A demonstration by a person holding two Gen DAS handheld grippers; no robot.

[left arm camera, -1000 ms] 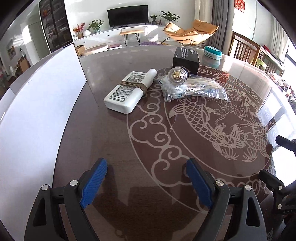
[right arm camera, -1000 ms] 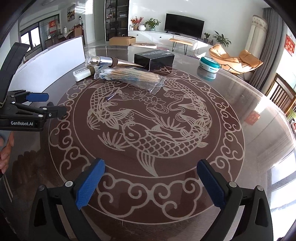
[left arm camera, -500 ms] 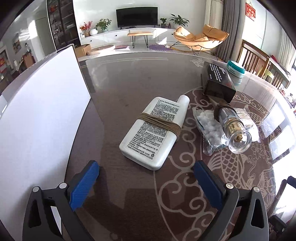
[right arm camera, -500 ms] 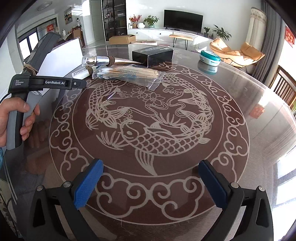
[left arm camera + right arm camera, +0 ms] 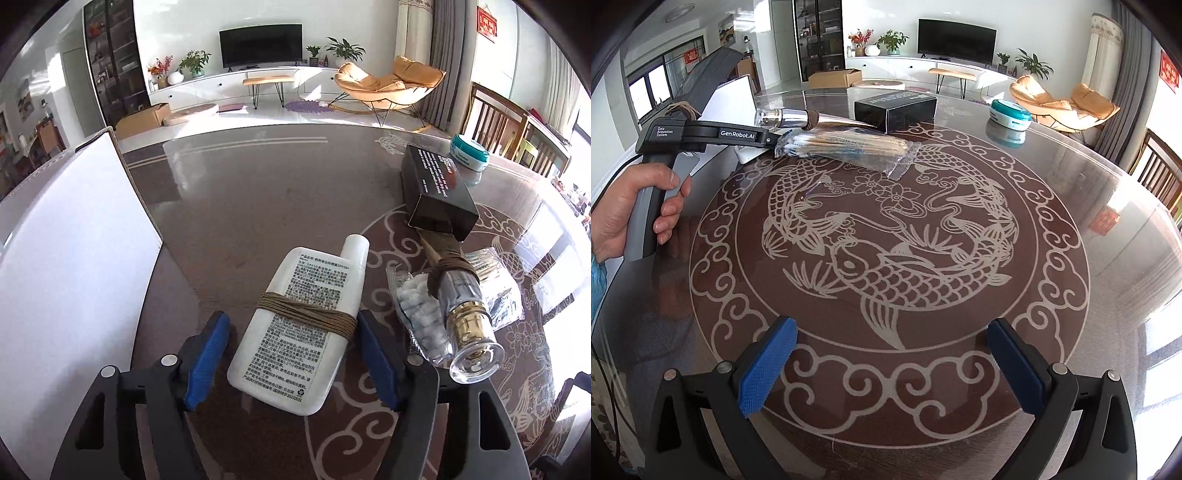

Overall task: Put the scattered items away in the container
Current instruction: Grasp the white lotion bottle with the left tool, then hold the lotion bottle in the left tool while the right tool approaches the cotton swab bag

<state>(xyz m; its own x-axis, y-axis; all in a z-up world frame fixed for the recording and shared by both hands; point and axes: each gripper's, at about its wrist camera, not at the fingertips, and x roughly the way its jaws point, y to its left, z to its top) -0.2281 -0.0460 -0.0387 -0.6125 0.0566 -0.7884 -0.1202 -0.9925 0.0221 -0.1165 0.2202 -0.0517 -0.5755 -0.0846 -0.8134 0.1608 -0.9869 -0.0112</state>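
Low in the frame, the left gripper [image 5: 291, 362] is closing its ribbed blue pads around a flat white plastic bottle [image 5: 299, 328] bound with brown twine; left pad apart. The right gripper [image 5: 892, 369] gapes over the glossy carved table [image 5: 1071, 206].

- Round dark brown glass-topped table [image 5: 1108, 258] with a pale carp and cloud pattern, glossy under strong daylight.
- White back wall with a black flat television [image 5: 260, 46] above a long low white cabinet [image 5: 229, 83].
- Green potted plants [image 5: 343, 48] and a white vase of red flowers [image 5: 160, 72] on that cabinet.
- Small wooden bench on thin black legs [image 5: 267, 83].
- Mustard-yellow cushioned lounge chair [image 5: 388, 83] on a pale tiled floor.
- Grey curtains [image 5: 443, 55] on the right.
- Brown slatted wooden dining chairs [image 5: 491, 118].
- Tall dark glass-fronted shelving [image 5: 114, 62] on the left.
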